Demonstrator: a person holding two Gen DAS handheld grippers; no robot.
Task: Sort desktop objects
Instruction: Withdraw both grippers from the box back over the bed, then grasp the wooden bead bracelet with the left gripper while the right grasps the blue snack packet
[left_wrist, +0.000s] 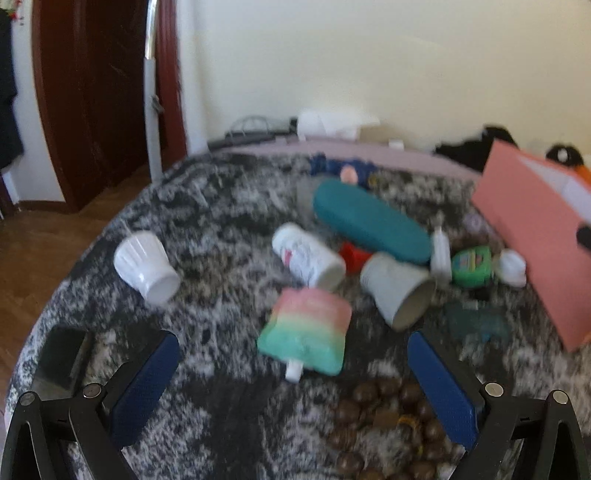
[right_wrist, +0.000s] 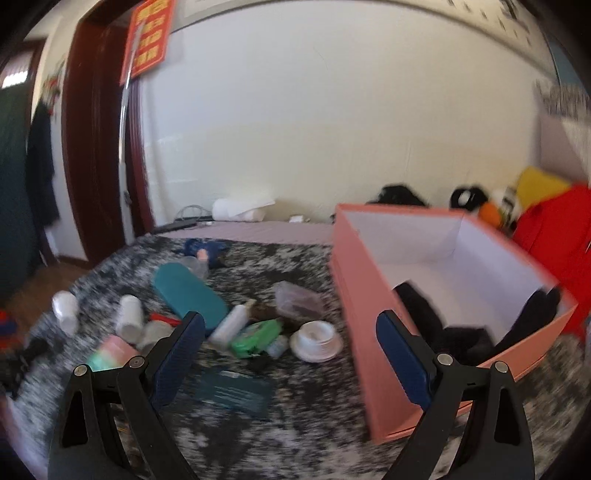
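Note:
A pile of small objects lies on a black-and-white furry cover. My left gripper (left_wrist: 291, 350) is open and empty, just short of a pink-and-green spouted pouch (left_wrist: 306, 325). Behind the pouch lie a white bottle (left_wrist: 308, 256), a grey paper cup (left_wrist: 399, 290), a teal case (left_wrist: 369, 219) and a green tub (left_wrist: 472, 266). A white cup (left_wrist: 146, 266) lies apart on the left. My right gripper (right_wrist: 290, 332) is open and empty, raised above the cover between the pile and the pink box (right_wrist: 365, 295). Dark cloth lies inside the box.
Brown beads (left_wrist: 388, 417) lie by my left gripper's right finger. A dark phone-like slab (left_wrist: 62, 354) lies at the left edge. A white jar lid (right_wrist: 316, 339), a dark teal card (right_wrist: 232, 391) and a clear plastic container (right_wrist: 299, 299) lie near the box. Red cloth and plush toys sit beyond it.

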